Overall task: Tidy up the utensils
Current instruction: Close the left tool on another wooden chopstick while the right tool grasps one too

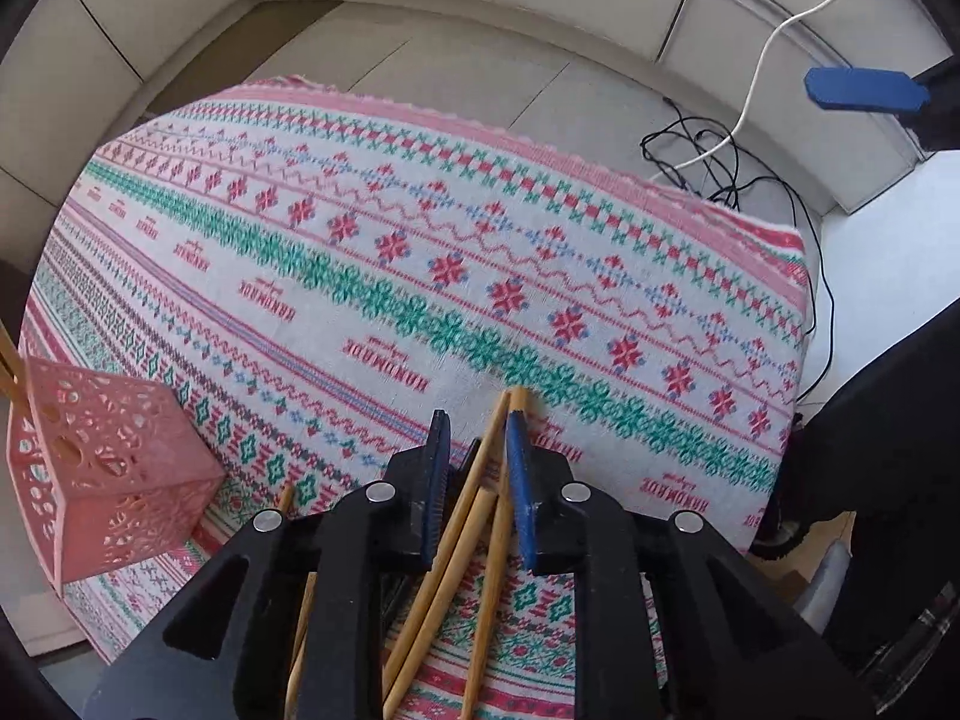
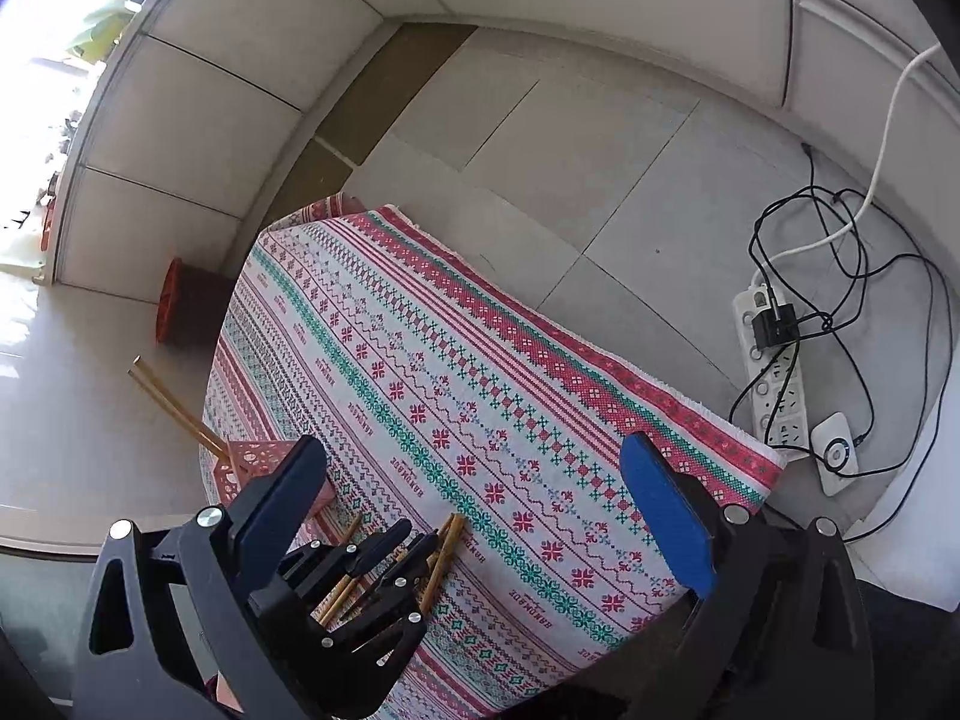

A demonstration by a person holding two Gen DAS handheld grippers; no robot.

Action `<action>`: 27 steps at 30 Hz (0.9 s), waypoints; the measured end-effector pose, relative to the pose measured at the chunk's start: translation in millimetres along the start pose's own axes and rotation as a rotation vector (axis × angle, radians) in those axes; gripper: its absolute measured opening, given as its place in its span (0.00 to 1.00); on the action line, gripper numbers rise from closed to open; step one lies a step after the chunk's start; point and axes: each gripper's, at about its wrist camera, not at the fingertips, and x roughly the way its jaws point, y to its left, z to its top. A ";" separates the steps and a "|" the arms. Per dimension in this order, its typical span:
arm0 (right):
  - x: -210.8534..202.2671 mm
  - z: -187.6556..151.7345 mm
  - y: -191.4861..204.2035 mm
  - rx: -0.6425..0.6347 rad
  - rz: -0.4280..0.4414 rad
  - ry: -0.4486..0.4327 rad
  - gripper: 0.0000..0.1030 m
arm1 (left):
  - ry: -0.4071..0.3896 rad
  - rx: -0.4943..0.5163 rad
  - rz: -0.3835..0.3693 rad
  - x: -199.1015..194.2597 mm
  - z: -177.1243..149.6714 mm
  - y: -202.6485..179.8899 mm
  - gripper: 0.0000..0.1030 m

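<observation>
Several bamboo chopsticks (image 1: 465, 540) lie in a loose pile on the patterned tablecloth (image 1: 420, 276). My left gripper (image 1: 477, 432) is low over the pile, its blue pads a narrow gap apart around a few sticks; I cannot tell whether they pinch them. A pink perforated holder (image 1: 114, 468) stands at the left with two chopsticks (image 2: 174, 405) upright in it. My right gripper (image 2: 474, 480) is wide open and empty, raised above the table; it sees the left gripper (image 2: 414, 540) on the pile (image 2: 447, 546) and the holder (image 2: 252, 456).
The table's far edge drops to a grey tiled floor. A power strip (image 2: 771, 372), a white device (image 2: 837, 450) and tangled cables (image 2: 852, 276) lie on the floor at right. A dark box with an orange rim (image 2: 180, 306) stands beyond the table's far left corner.
</observation>
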 end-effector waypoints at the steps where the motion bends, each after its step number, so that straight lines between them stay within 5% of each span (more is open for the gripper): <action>1: 1.7 -0.6 0.0 0.002 0.002 0.008 0.93 | 0.016 0.001 0.006 4.8 -2.3 0.7 0.19; 9: 5.4 -1.8 1.5 -0.006 -0.004 0.019 0.93 | 0.045 0.058 0.058 19.1 -7.8 -11.0 0.18; 16: 14.2 -2.3 -2.8 0.003 -0.047 0.041 0.93 | 0.024 0.095 -0.002 30.8 12.5 -18.5 0.14; 21: 24.5 -4.9 -7.9 0.027 -0.062 0.077 0.93 | -0.026 0.071 -0.047 30.9 12.8 -10.4 0.07; 27: 37.1 -18.7 1.3 -0.016 -0.080 0.119 0.93 | -0.115 -0.004 0.036 -9.1 -2.8 8.4 0.04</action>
